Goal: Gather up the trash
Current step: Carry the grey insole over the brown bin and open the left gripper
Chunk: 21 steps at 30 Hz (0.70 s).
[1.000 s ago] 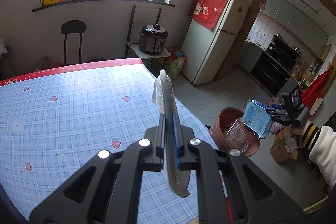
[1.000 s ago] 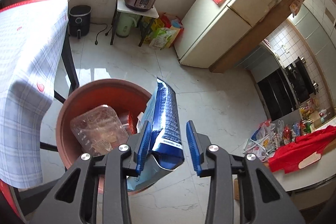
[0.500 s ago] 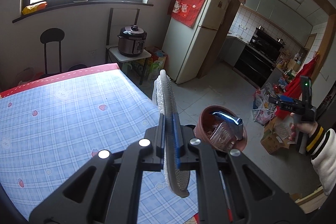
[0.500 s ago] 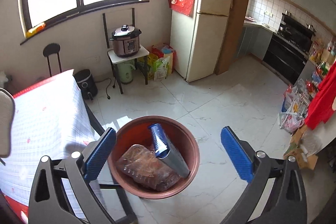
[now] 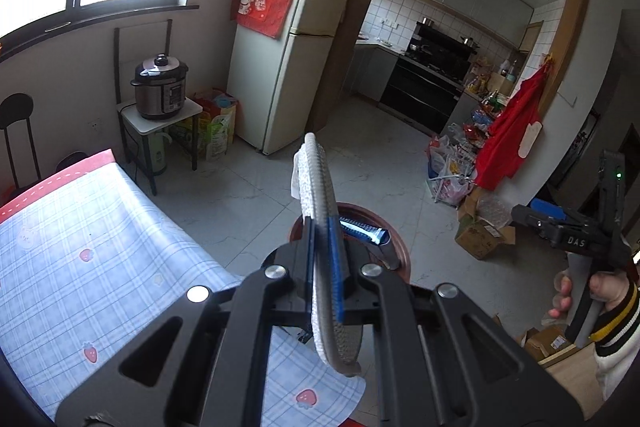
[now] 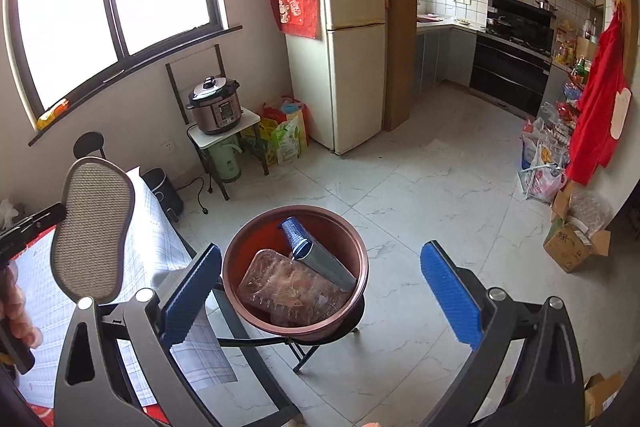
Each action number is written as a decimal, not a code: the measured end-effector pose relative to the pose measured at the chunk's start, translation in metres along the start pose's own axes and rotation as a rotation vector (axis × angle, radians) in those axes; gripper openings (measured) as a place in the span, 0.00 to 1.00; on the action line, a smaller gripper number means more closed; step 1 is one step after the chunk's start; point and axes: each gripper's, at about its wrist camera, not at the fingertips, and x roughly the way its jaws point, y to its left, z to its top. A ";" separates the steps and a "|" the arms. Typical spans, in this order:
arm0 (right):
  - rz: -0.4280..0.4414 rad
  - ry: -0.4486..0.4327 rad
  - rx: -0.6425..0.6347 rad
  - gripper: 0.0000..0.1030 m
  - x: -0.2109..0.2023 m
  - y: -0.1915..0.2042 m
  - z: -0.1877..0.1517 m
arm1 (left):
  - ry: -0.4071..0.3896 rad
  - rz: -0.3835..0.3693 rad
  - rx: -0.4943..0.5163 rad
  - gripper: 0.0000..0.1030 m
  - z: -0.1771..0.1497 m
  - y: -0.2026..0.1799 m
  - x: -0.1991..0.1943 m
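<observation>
Your left gripper is clamped on the insole, edge-on, near the bin. It looks light, thin and bendy, so pinch its middle. Your right gripper is wide apart, holding nothing, above the bin.

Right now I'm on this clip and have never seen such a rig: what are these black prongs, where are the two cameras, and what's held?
No robot here: a person holds a two-finger gripper in each hand, with a fisheye camera looking along its fingers. The left gripper is shut on a grey insole, seen flat-on from the right camera. The right gripper is open and empty above a brown bin holding a blue packet and a clear tray. The checked table is beside it.
</observation>
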 end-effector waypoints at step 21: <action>-0.085 0.023 0.090 0.95 -0.019 -0.060 -0.030 | 0.108 -0.040 0.050 0.64 0.027 -0.057 0.166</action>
